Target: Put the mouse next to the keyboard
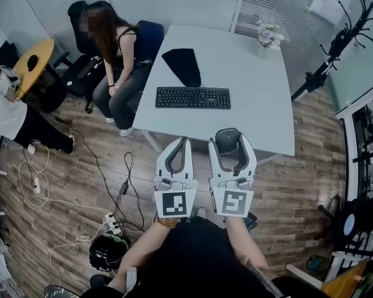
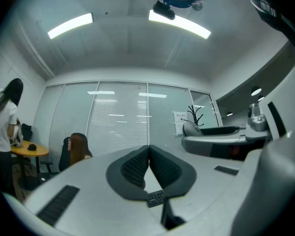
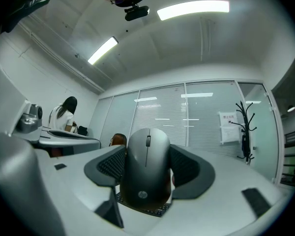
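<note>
The grey mouse [image 1: 227, 143] sits in the right claw [image 1: 229, 135], low in the middle of the head view; the claw pinches it on both sides, by the near edge of the white surface [image 1: 261, 104]; the black keyboard [image 1: 193, 97] lies higher up on the surface, apart from the mouse; a black cloth [image 1: 182, 66] lies just above the keyboard; the left claw [image 1: 183, 141] is beside the right one, pressed together and holding nothing; flowers [image 1: 268, 35] stand at the upper right; a person [image 1: 121, 54] sits at the upper left.
</note>
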### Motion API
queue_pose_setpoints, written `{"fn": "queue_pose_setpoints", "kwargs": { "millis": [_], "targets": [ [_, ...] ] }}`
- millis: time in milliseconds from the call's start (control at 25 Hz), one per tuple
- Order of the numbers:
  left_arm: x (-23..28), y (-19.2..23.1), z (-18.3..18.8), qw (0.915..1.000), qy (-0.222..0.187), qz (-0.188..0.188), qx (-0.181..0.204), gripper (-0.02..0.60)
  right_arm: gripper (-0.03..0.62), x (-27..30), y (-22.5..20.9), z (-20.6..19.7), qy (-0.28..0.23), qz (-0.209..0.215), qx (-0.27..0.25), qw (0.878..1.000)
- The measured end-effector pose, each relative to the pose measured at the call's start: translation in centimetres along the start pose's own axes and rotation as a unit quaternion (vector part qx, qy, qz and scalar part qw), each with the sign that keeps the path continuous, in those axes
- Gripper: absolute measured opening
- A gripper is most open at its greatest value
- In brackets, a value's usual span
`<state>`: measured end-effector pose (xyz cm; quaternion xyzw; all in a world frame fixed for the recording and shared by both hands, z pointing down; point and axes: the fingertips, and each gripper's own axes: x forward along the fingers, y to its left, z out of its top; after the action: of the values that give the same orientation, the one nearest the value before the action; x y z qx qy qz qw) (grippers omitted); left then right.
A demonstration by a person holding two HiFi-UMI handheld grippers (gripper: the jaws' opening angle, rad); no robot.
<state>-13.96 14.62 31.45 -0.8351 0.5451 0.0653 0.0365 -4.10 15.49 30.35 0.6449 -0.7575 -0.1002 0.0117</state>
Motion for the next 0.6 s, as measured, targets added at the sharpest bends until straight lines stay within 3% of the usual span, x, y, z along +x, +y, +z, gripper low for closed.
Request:
{"fn": "queue_pose_setpoints", "kwargs": {
  "millis": [240, 400, 600],
  "targets": [
    [1.8, 2.7, 0.0, 0.9999, -0.012, 0.0, 0.011, 0.011, 0.284, 2.9, 0.9, 0.4, -0.007, -0.002, 0.002, 1.0],
    [2.7, 4.5, -0.2, 0.9997, -0.02, 0.004, -0.015, 0.011, 0.284, 4.6, 1.8, 0.3, -0.008, 0.001, -0.029, 1.0],
    [3.8, 5.7, -0.6, 0.9997, -0.022, -0.006, -0.007, 0.012, 0.284, 6.0, 2.2, 0.7, -0.016, -0.012, -0.021, 1.0]
  ]
}}
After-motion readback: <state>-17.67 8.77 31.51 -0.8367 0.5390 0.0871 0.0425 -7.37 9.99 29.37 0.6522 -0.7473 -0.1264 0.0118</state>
